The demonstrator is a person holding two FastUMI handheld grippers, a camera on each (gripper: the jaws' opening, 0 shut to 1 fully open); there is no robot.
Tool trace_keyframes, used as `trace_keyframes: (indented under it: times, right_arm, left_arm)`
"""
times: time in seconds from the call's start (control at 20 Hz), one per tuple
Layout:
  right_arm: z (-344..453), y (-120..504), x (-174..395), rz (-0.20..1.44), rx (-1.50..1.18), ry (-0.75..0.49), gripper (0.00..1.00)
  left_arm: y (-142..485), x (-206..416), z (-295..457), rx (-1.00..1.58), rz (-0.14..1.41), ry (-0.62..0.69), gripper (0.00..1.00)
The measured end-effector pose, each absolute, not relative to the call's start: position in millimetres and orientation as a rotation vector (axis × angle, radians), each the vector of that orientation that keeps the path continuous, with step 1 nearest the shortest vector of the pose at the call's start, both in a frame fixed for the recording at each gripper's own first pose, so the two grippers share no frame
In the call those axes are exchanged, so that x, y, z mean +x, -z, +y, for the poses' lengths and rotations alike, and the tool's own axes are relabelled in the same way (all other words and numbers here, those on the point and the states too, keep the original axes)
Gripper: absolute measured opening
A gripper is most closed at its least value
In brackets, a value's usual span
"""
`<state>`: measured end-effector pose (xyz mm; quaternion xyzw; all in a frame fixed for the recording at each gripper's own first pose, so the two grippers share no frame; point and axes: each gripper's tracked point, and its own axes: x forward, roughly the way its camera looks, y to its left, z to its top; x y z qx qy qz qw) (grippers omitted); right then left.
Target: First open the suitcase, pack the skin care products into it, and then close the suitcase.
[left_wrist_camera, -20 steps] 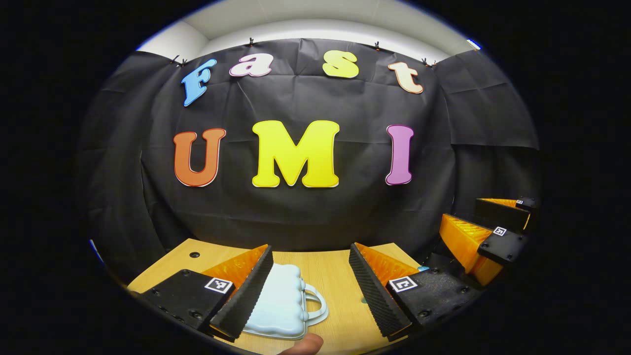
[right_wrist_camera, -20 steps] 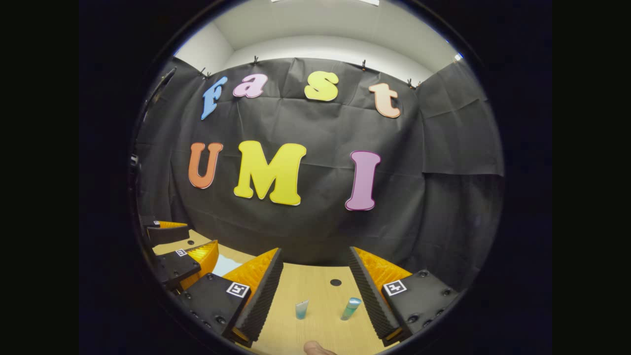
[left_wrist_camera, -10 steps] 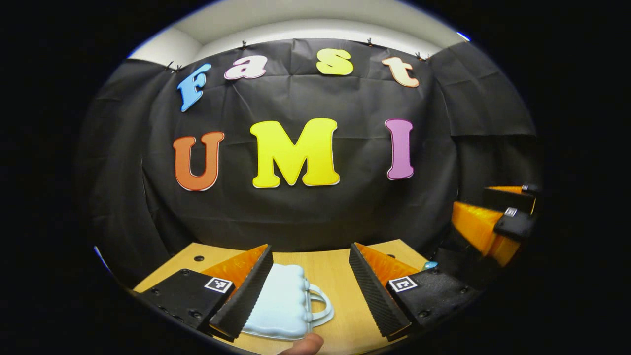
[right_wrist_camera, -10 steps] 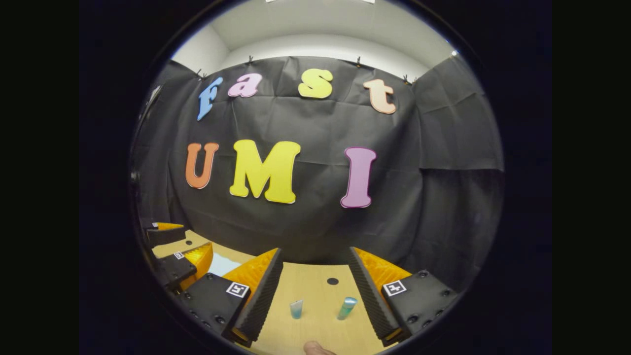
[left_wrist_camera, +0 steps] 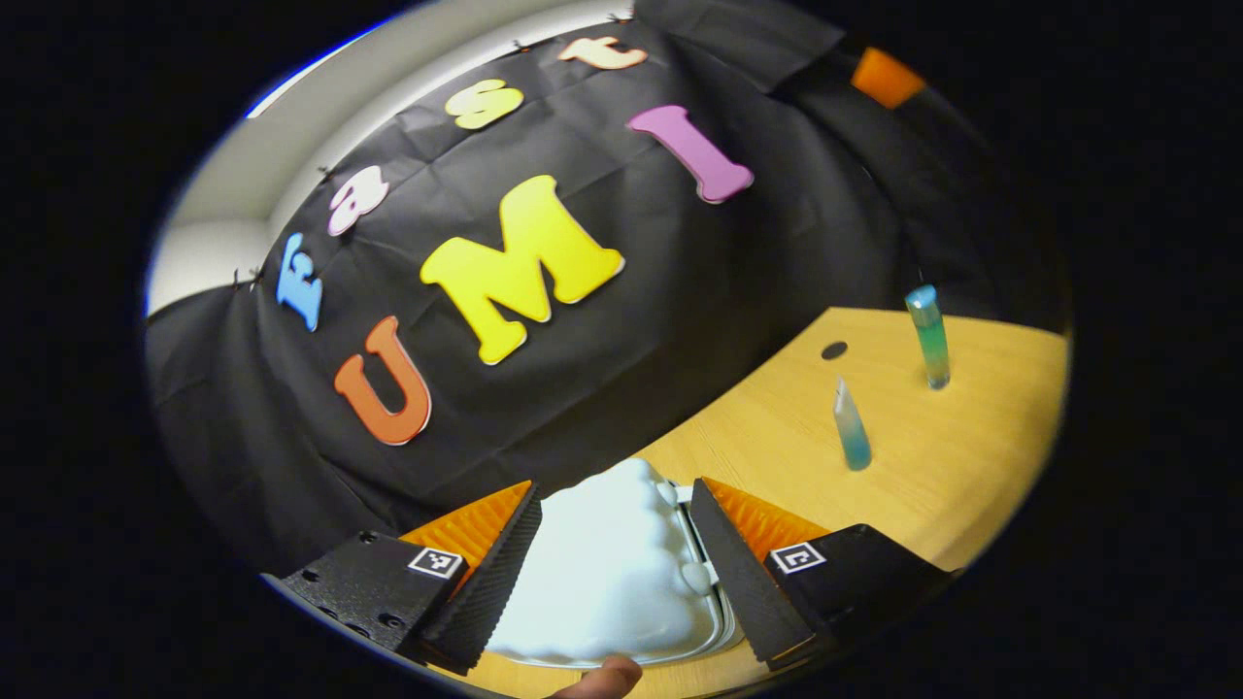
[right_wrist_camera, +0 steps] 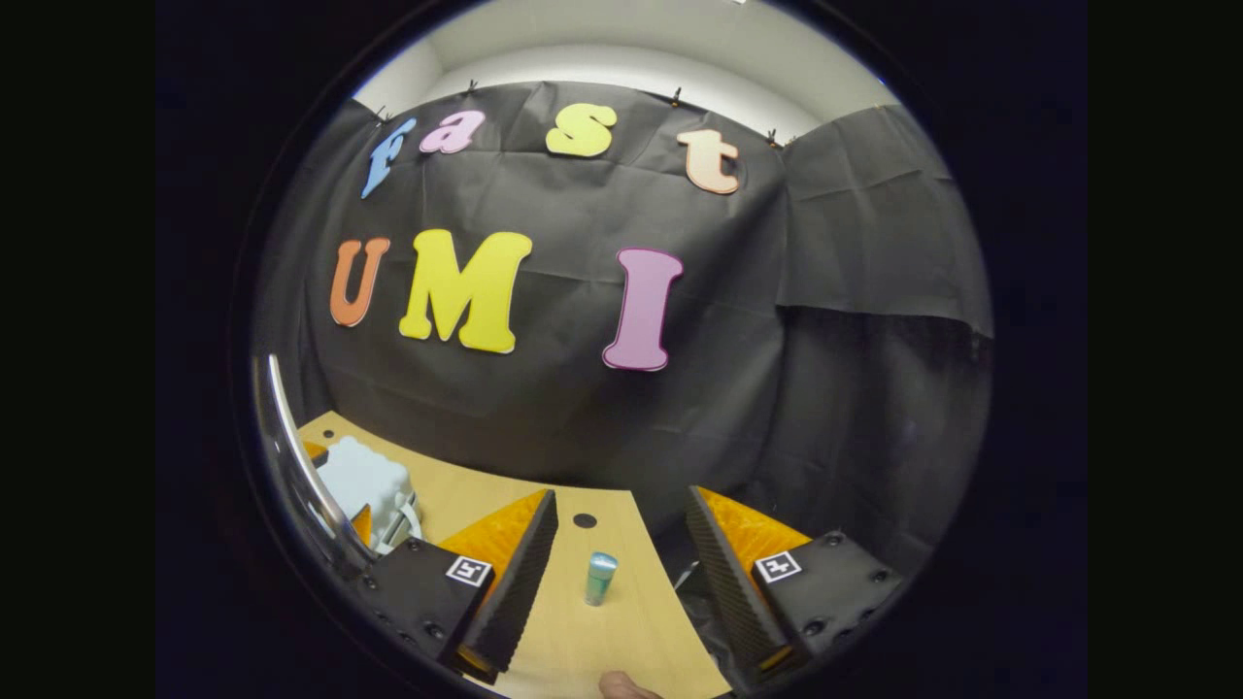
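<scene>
A small pale blue suitcase (left_wrist_camera: 602,573) lies shut on the wooden table (left_wrist_camera: 767,437), handle side to the right. My left gripper (left_wrist_camera: 617,568) is open, its fingers on either side of the suitcase; I cannot tell whether they touch it. Two skin care tubes stand upright farther off: a short blue one (left_wrist_camera: 852,432) and a taller teal one (left_wrist_camera: 929,335). My right gripper (right_wrist_camera: 617,582) is open, with a teal tube (right_wrist_camera: 600,578) standing on the table between and ahead of its fingers. The suitcase (right_wrist_camera: 364,481) lies at that view's left.
The black cloth wall closes off the table's far side. A small dark hole (right_wrist_camera: 584,520) sits in the tabletop just behind the tube. A person's fingertip (left_wrist_camera: 602,675) shows at the bottom edge of the left gripper view.
The left gripper has rolled sideways and closed in on the suitcase, which now sits between its fingers. The right gripper has swung right; one tube is between its fingers, the other out of sight.
</scene>
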<state>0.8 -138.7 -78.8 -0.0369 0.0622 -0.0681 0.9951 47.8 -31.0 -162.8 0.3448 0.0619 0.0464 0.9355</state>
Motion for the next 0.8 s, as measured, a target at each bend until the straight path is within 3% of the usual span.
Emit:
trace_keyframes:
  times: [0.5,0.75,0.8]
  right_arm:
    - [-165,113,-1,0.174,-0.084,-0.003,0.8]
    - [-185,119,-3,0.189,-0.08,-0.036,0.79]
    - [-186,119,-4,0.187,-0.082,-0.036,0.79]
  left_arm:
    - [266,88,-30,1.272,0.372,-0.108,0.96]
    - [274,98,-29,1.334,0.436,-0.101,0.67]
    - [283,103,-26,1.322,0.47,-0.075,0.55]
